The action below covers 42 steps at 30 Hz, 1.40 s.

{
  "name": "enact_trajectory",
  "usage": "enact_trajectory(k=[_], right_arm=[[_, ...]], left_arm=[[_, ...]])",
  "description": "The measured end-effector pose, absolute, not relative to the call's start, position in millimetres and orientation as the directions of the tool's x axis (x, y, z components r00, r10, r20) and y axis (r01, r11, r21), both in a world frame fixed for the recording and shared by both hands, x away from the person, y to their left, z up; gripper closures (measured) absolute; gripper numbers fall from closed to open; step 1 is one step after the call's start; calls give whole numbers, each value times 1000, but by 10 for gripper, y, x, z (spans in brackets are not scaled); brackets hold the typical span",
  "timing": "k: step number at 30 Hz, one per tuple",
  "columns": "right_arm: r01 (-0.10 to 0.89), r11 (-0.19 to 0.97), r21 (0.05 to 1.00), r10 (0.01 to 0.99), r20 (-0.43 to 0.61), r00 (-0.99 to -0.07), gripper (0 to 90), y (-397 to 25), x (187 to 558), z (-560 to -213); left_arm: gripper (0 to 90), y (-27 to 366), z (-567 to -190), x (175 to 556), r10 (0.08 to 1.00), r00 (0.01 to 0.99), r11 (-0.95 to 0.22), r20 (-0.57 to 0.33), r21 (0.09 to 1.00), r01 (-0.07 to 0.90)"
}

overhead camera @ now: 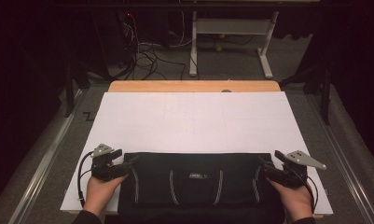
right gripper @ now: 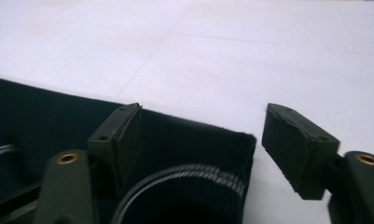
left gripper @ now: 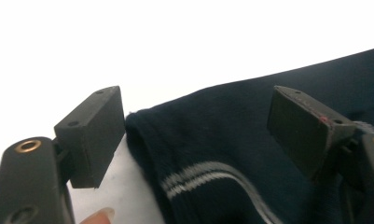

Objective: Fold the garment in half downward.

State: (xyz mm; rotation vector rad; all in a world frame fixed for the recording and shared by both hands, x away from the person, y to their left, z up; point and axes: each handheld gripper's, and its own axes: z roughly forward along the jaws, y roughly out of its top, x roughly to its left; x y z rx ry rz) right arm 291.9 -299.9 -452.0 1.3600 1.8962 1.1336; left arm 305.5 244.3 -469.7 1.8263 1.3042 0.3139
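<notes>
A dark navy garment (overhead camera: 198, 182) with grey stripes lies flat at the near edge of the white sheet (overhead camera: 194, 121). My left gripper (overhead camera: 128, 163) sits at its far-left corner, open, with the garment's corner (left gripper: 184, 140) between its jaws. My right gripper (overhead camera: 264, 165) is at the far-right corner, open too, one jaw over the cloth (right gripper: 194, 154) and the other over the white sheet beside it. Neither pair of jaws is closed on the fabric. A curved grey stripe (right gripper: 184, 177) shows near the right corner.
The white sheet covers a wooden table (overhead camera: 194, 86) whose far edge shows beyond it. Behind the table are a white desk frame (overhead camera: 231, 37) and tangled cables (overhead camera: 142, 56) on the floor. Dark curtains flank both sides.
</notes>
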Motion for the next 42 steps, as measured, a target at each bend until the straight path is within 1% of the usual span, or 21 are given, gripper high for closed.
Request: enact_trajectory(k=[4, 7, 8, 10, 12, 13, 15, 17, 18, 20, 23, 30, 35, 42], right_arm=[[539, 134, 831, 949, 48, -311, 194, -3019, 3082, -4576], [567, 124, 814, 953, 60, -295, 181, -3065, 3097, -4608], [578, 116, 807, 955, 70, -289, 188, -3072, 3087, -4616], [596, 123, 794, 953, 73, -294, 217, -3083, 3077, -4643], [607, 138, 783, 950, 70, -306, 266, -3080, 3066, -4674], [619, 144, 772, 948, 71, -310, 296, -3075, 3064, -4693], [643, 156, 750, 947, 71, -313, 316, -3065, 3060, -4724], [650, 164, 742, 947, 67, -315, 324, -3056, 3046, -4734], [649, 168, 742, 946, 64, -318, 337, -3055, 3040, -4733], [638, 188, 747, 936, 60, -346, 411, -3038, 3009, -4739], [633, 202, 747, 928, 60, -367, 481, -3021, 2992, -4739], [633, 211, 745, 917, 73, -393, 588, -3004, 2989, -4741], [629, 216, 747, 905, 89, -416, 681, -3000, 2994, -4744], [633, 214, 744, 899, 104, -426, 729, -2998, 2995, -4744]], left_arm=[[147, 2485, -4795, 3084, 877, 391, -95, -279, 698, 710], [141, 2492, -4836, 3063, 893, 367, -104, -262, 672, 733], [148, 2481, -4840, 3047, 898, 365, -109, -247, 677, 728], [166, 2442, -4836, 3031, 904, 366, -129, -221, 675, 726], [212, 2403, -4834, 3002, 900, 382, -149, -211, 676, 722], [257, 2386, -4833, 2987, 898, 392, -163, -199, 677, 718], [301, 2342, -4833, 2956, 898, 407, -194, -169, 677, 710], [352, 2320, -4832, 2933, 891, 426, -215, -158, 679, 702], [388, 2315, -4832, 2928, 888, 432, -219, -159, 679, 701], [422, 2311, -4832, 2921, 883, 441, -227, -159, 678, 699], [461, 2314, -4836, 2917, 878, 449, -227, -166, 682, 696], [597, 2333, -4849, 2916, 855, 473, -213, -214, 686, 696], [652, 2335, -4856, 2912, 846, 482, -209, -229, 689, 694], [682, 2332, -4855, 2907, 840, 494, -220, -224, 692, 687]])
